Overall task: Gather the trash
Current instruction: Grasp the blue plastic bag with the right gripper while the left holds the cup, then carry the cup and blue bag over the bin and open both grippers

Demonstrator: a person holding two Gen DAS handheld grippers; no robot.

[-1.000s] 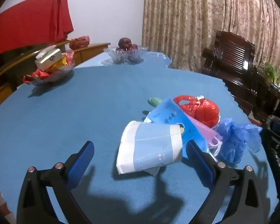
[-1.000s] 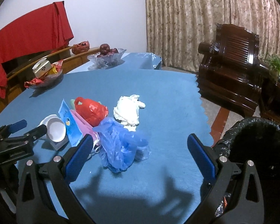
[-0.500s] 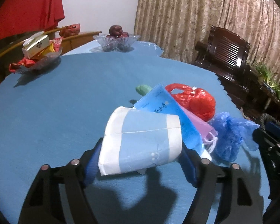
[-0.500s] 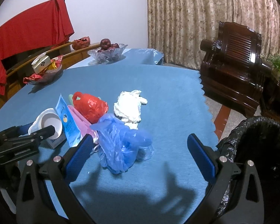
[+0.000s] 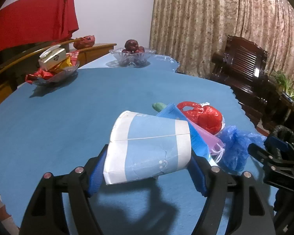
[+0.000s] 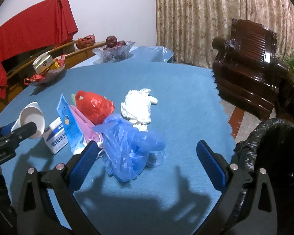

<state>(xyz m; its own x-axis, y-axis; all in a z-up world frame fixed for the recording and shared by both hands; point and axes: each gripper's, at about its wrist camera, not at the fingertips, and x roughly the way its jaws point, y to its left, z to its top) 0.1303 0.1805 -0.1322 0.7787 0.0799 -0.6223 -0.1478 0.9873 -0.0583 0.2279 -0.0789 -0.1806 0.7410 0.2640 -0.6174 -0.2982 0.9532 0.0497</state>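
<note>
left gripper [image 5: 147, 166] clamped on squashed paper cup [image 5: 149, 146], cup on its side, mouth empty, right gripper [image 6: 147, 154] wide, nothing between pads, blue plastic bag [image 6: 127, 146] just ahead on blue table [image 6: 176, 98], black-lined trash bin [image 6: 274, 141] off table's right edge, contents not visible

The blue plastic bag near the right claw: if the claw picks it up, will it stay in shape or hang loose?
The blue plastic bag will probably hang loose: it lies crumpled in thin, soft folds. It looks light, since the film is see-through at its edges. The open right claw may catch only one fold, so the rest could trail.
</note>
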